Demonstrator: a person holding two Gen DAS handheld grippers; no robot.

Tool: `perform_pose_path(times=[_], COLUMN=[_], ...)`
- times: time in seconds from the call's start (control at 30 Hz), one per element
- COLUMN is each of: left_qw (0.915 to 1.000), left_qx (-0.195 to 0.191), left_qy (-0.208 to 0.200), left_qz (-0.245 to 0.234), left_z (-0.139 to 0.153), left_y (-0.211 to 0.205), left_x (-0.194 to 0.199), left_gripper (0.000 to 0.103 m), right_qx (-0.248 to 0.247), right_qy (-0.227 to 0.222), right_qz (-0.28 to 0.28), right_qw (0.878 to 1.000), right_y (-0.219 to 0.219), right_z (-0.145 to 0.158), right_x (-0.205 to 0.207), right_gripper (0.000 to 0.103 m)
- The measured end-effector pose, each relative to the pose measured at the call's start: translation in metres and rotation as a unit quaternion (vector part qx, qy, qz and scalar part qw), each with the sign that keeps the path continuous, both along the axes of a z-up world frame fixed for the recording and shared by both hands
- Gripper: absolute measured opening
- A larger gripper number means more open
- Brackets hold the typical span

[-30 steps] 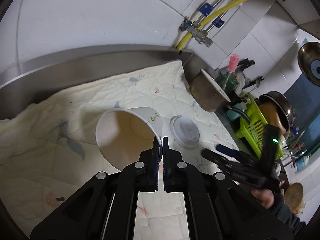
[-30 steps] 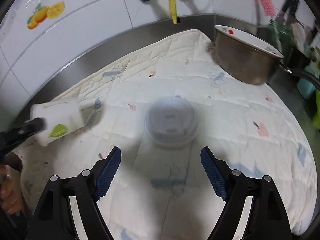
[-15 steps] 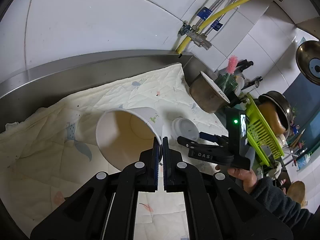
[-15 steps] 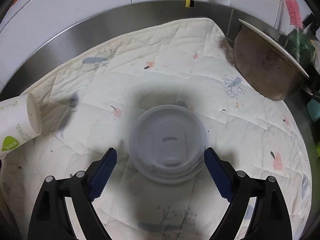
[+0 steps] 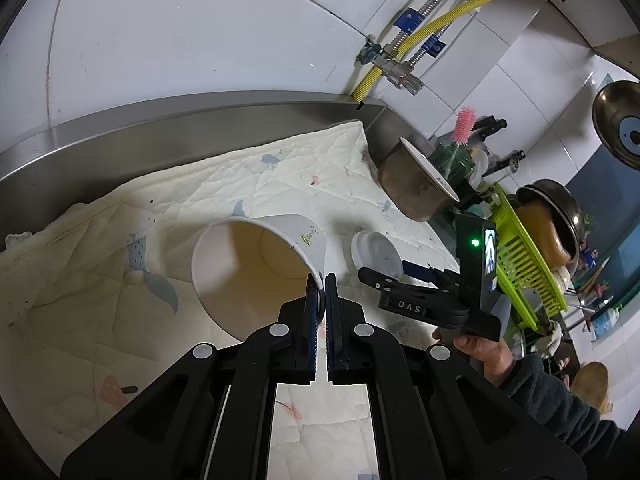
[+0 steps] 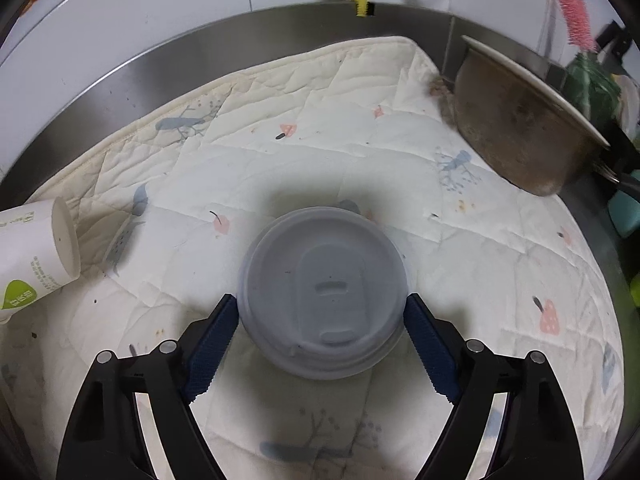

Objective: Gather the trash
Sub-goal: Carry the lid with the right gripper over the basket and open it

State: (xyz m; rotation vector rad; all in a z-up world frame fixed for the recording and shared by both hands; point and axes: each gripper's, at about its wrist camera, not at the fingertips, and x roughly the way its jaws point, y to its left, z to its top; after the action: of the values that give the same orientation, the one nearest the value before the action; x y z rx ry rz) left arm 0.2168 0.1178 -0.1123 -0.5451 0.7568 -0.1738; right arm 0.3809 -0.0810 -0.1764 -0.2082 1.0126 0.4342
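Both views are evenly lit by soft, cool indoor light from above, neither dim nor harsh. Strong fisheye bend: the steel backsplash (image 6: 280, 20) curves into an arc, with black vignette corners all round. In the right wrist view a soft round shadow sits on the quilted mat (image 6: 320, 120) around the plastic lid (image 6: 322, 292), spreading toward 12 o'clock; the lid looks greyed in that shade. The pot (image 6: 520, 136) at 2 o'clock is slightly soft, the pink brush (image 6: 574, 16) blurred. In the left wrist view there is mild sheen on the white tiles (image 5: 180, 40) at 11 o'clock; the paper cup (image 5: 256, 264) is sharp, its interior shaded. The 3 o'clock clutter is smeared by distortion.
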Motion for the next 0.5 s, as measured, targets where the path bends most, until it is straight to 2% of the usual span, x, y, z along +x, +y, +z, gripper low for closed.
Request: perform_pose_path(times=[0.2, 0.5], left_qw=[0.9999, 0.9981], left_qx=[0.001, 0.006], left_qy=[-0.008, -0.019], left_qz=[-0.012, -0.057], left_z=[0.009, 0.026], left_y=[-0.012, -0.055], left_x=[-0.007, -0.028], left_gripper=[0.002, 0.002], right_qx=[0.023, 0.048], right_qy=[-0.008, -0.04], right_qz=[-0.001, -0.039], right_qw=[1.0, 0.997], right_y=[-0.016, -0.081], right_z=[0.02, 0.063], right_x=[-0.035, -0.13], right_gripper=[0.081, 0.081])
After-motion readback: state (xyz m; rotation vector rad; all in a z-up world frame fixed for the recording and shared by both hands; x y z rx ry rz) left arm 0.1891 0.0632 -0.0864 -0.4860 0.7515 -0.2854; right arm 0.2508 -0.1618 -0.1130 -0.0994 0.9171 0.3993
